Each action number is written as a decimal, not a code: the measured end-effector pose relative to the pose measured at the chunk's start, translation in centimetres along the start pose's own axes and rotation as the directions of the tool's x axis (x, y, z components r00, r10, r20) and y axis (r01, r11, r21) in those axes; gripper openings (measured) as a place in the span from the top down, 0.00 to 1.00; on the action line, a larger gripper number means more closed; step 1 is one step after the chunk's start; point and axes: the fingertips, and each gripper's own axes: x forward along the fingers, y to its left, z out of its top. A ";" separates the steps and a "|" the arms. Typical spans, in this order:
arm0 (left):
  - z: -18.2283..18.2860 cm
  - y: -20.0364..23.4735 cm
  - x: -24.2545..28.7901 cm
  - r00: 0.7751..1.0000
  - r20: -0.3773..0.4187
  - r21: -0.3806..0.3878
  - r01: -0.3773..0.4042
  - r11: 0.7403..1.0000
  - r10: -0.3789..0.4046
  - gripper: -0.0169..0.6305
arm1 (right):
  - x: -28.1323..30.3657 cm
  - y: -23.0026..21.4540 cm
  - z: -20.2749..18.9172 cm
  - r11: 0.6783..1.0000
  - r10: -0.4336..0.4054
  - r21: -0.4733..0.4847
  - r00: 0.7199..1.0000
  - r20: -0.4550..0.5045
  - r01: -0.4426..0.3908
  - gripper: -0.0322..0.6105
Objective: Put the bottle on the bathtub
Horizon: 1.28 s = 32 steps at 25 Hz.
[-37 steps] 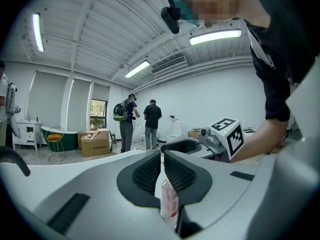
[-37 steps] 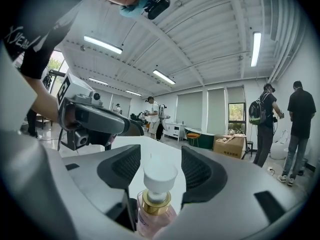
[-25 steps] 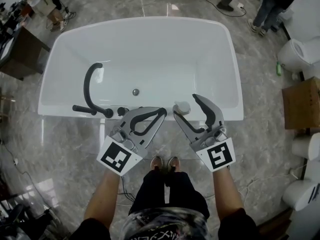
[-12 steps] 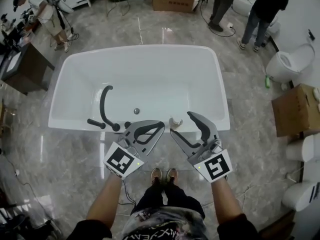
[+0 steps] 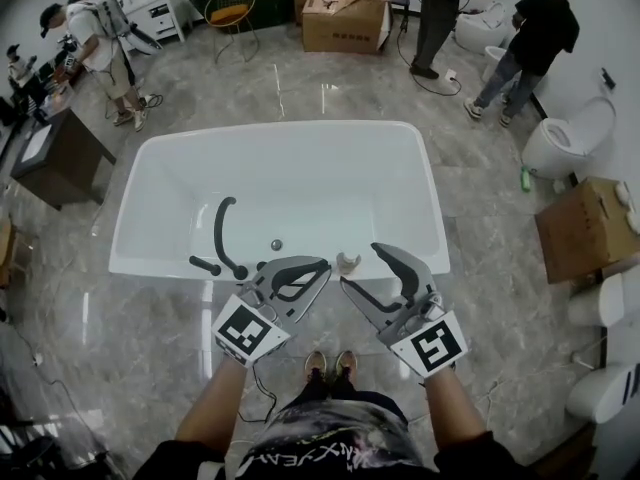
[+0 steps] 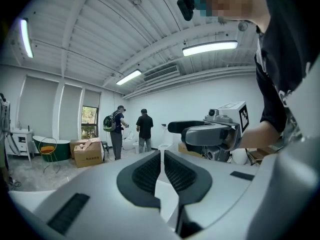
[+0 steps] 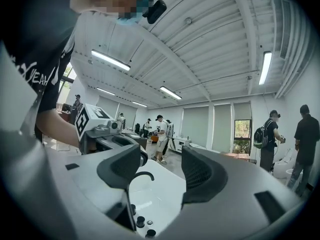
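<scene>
A small pale bottle (image 5: 348,262) stands on the near rim of the white bathtub (image 5: 180,265). My right gripper (image 5: 364,269) is open and empty just in front of the bottle, with its fingertips at the rim. In the right gripper view the right gripper (image 7: 160,166) has nothing between its jaws and looks over the tub's inside. My left gripper (image 5: 318,265) is shut and empty, a little left of the bottle. In the left gripper view the left gripper (image 6: 162,159) shows only a thin slit between its pads.
A black curved faucet (image 5: 222,233) with knobs (image 7: 140,222) sits on the near rim at the left. Cardboard boxes (image 5: 345,16), toilets (image 5: 560,146) and several people (image 5: 520,38) stand around the tub. A dark desk (image 5: 55,158) is at the far left.
Both grippers have drawn back toward the person. The bottle was between the right gripper's open jaws a second ago and now stands just beyond their tips.
</scene>
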 end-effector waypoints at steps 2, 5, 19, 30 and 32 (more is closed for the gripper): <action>0.7 -0.6 -0.1 1.000 0.009 -0.001 0.002 1.000 -0.002 0.91 | -0.7 0.2 0.4 1.000 -0.002 0.001 1.000 -0.005 0.002 0.55; 1.9 -1.5 0.0 1.000 0.016 0.021 0.010 1.000 -0.011 0.91 | -1.5 0.3 0.7 1.000 0.006 0.001 1.000 -0.008 -0.006 0.57; 2.7 -1.9 -1.4 1.000 0.011 0.038 0.021 0.999 -0.022 0.91 | -2.6 0.9 1.1 0.999 -0.034 -0.029 0.999 -0.031 0.033 0.85; 3.4 -2.4 -0.9 1.000 0.010 0.040 0.027 0.999 -0.027 0.91 | -2.9 0.7 1.4 0.999 -0.029 -0.038 0.999 -0.031 0.028 0.95; 3.4 -2.3 -0.9 1.000 0.008 0.042 0.028 0.999 -0.028 0.91 | -2.9 0.7 1.4 0.999 -0.029 -0.038 0.999 -0.030 0.028 0.95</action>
